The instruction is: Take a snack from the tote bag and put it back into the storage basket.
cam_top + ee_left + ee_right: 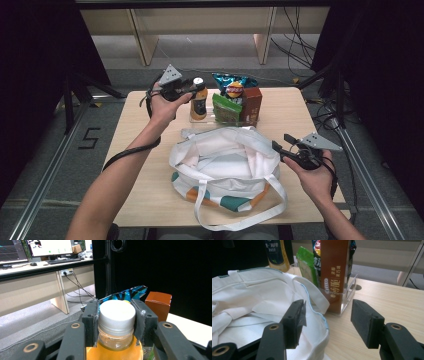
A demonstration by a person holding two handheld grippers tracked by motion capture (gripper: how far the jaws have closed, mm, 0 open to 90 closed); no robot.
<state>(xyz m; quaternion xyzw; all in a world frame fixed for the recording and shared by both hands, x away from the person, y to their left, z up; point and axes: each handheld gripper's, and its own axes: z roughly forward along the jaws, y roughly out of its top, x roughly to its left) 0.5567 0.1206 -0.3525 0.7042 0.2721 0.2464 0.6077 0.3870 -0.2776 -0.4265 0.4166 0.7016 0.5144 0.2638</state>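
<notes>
A bottle of orange drink [198,106] with a white cap [117,314] stands at the left end of a clear tray [349,294] at the table's far side. My left gripper [194,89] is shut on the bottle's cap, one pad pressing on each side of it [117,307]. A white tote bag [225,165] lies open in the middle of the table. My right gripper [281,141] is open at the bag's right rim [322,317]; its left jaw is over the cloth and its right jaw over bare table [329,323].
The tray also holds a green snack bag [225,109], a brown carton [253,104] and a blue chip bag [232,81]. The bag's straps trail toward the near edge of the wooden table [145,165]. Metal frame rails run along both sides.
</notes>
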